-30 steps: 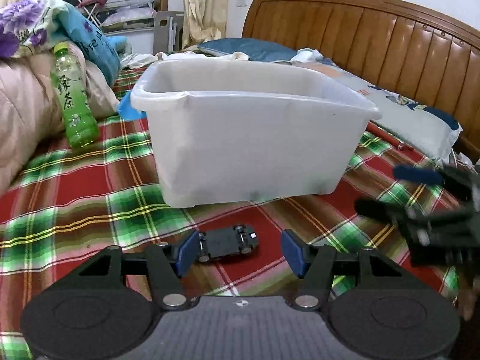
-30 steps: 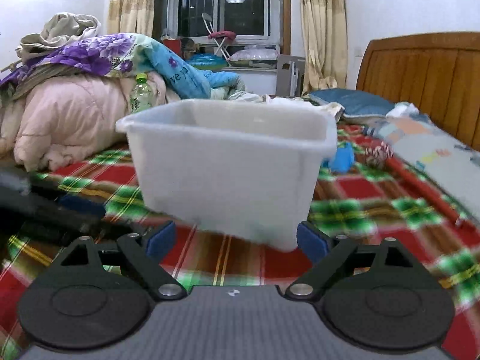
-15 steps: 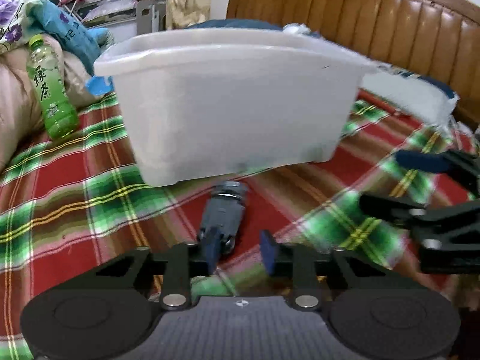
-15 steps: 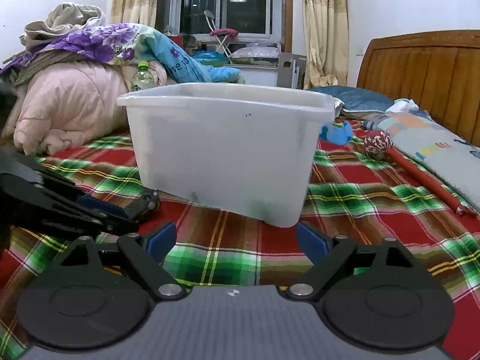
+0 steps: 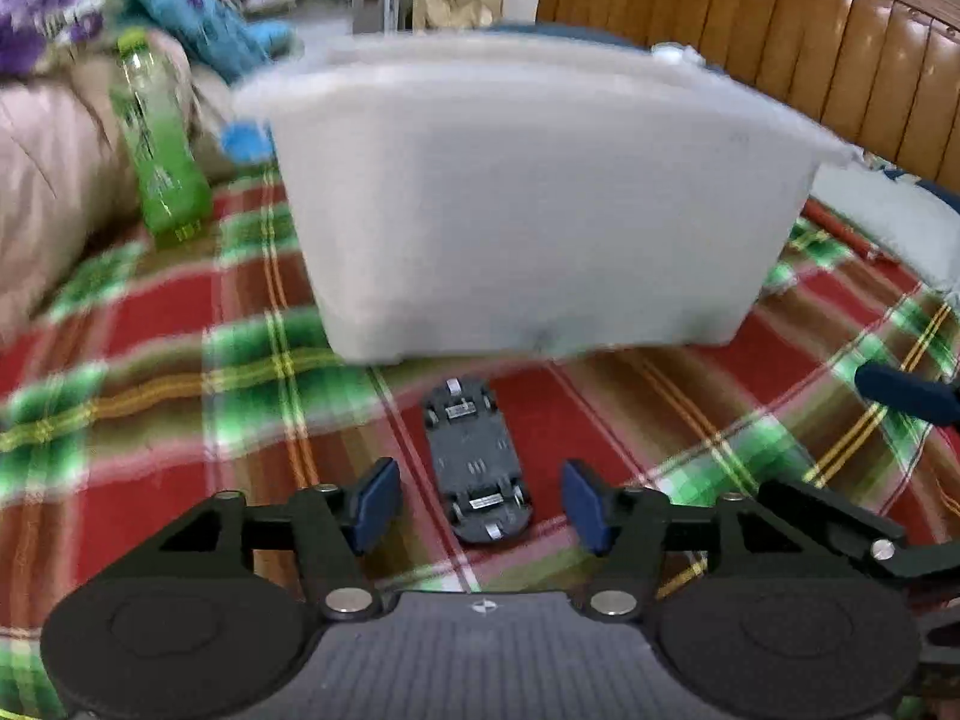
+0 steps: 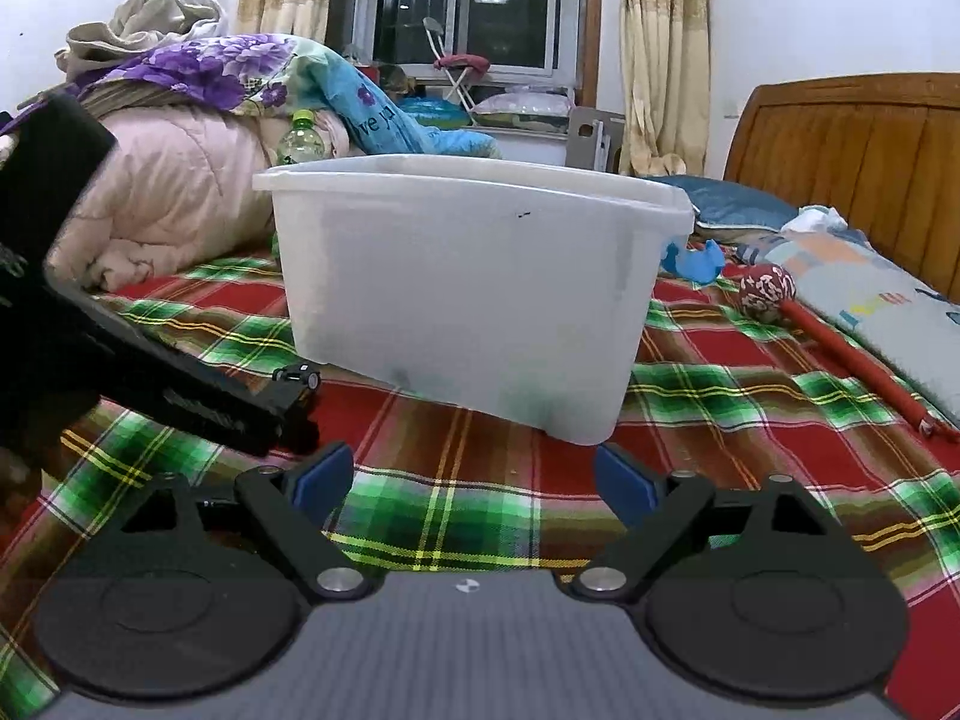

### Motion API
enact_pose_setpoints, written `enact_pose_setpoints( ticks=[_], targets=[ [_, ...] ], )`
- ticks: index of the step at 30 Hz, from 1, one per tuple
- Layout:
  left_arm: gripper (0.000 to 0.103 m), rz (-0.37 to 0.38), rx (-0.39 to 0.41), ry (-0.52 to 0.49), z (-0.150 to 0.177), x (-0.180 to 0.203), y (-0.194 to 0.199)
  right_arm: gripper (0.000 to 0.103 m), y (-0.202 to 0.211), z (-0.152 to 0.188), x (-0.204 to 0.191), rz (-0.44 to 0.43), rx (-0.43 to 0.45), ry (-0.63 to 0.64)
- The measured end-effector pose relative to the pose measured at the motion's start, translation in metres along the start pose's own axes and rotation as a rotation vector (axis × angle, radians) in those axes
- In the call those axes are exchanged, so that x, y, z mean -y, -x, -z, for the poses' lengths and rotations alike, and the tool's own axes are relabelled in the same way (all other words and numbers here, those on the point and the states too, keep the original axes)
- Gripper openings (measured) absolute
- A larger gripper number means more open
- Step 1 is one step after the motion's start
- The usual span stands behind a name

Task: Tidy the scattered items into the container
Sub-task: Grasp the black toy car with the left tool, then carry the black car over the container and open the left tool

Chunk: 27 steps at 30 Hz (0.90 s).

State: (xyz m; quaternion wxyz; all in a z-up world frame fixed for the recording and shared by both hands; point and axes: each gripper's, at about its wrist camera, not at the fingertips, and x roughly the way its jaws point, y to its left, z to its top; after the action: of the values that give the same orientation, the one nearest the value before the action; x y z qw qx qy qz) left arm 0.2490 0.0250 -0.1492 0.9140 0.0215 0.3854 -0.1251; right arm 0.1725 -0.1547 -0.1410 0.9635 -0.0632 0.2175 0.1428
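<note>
A small dark toy car (image 5: 474, 450) lies upside down on the plaid bedspread, lengthwise, just in front of the white plastic container (image 5: 540, 210). My left gripper (image 5: 480, 504) straddles the car's near end. Its jaws are opening, and both blue pads stand clear of the car's sides. In the right wrist view the left gripper (image 6: 288, 414) reaches in from the left toward the car's wheel (image 6: 303, 375) by the container (image 6: 468, 288). My right gripper (image 6: 474, 480) hovers open over the bedspread with nothing between its fingers.
A green drink bottle (image 5: 159, 144) leans on the pink quilt (image 6: 168, 210) at the left. A blue toy (image 6: 690, 261) and a red ball-ended stick (image 6: 840, 348) lie right of the container. A pillow and the wooden headboard (image 6: 840, 138) bound the right.
The car, lying crosswise a second ago, has turned lengthwise. The left jaws narrowed around it, then spread again. The left gripper moved lower and closer to the container. The right gripper held still.
</note>
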Motion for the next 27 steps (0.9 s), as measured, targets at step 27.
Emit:
enact_pose_setpoints(
  ticks=[27],
  targets=[
    [0.033,0.028,0.372,-0.122,-0.119,0.036,0.086,0.09,0.002,0.0,0.004,-0.019,0.02,-0.047]
  ],
)
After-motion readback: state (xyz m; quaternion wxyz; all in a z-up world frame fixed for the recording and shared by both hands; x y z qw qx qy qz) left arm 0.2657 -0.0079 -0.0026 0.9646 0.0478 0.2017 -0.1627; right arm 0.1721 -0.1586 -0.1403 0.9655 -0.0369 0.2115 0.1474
